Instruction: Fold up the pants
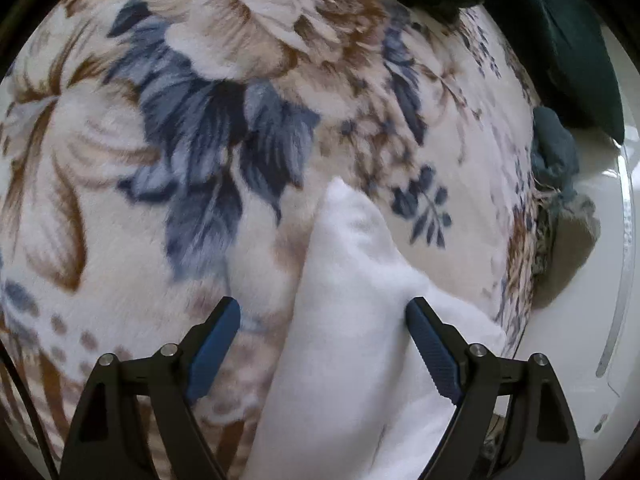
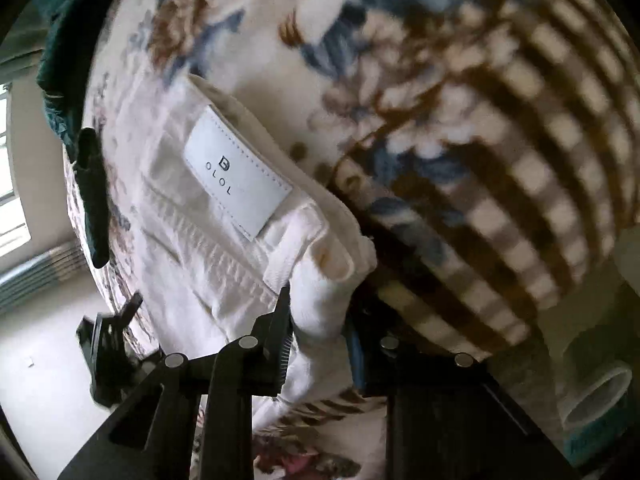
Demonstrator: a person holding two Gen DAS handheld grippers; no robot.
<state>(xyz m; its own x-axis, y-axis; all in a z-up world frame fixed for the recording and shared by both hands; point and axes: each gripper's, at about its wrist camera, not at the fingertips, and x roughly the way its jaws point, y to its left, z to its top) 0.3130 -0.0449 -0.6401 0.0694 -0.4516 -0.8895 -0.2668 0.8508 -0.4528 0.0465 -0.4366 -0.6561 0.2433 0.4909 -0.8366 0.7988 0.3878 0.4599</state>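
White pants lie on a floral blanket. In the right wrist view I see their waistband (image 2: 224, 216) with a white brand patch (image 2: 236, 172). My right gripper (image 2: 318, 312) is shut on the folded waistband corner. In the left wrist view a pointed white end of the pants (image 1: 352, 280) lies between the jaws of my left gripper (image 1: 324, 320), which is open; the right finger (image 1: 432, 352) touches the fabric. The left gripper also shows at the left edge of the right wrist view (image 2: 108, 328).
The floral blanket (image 1: 200, 140) covers the bed, with a brown striped border (image 2: 520, 160). Dark green clothing (image 1: 560, 40) lies at the bed's far edge, and a blue-grey garment (image 1: 556, 152) beside it. Pale floor (image 2: 48, 360) lies beyond the bed edge.
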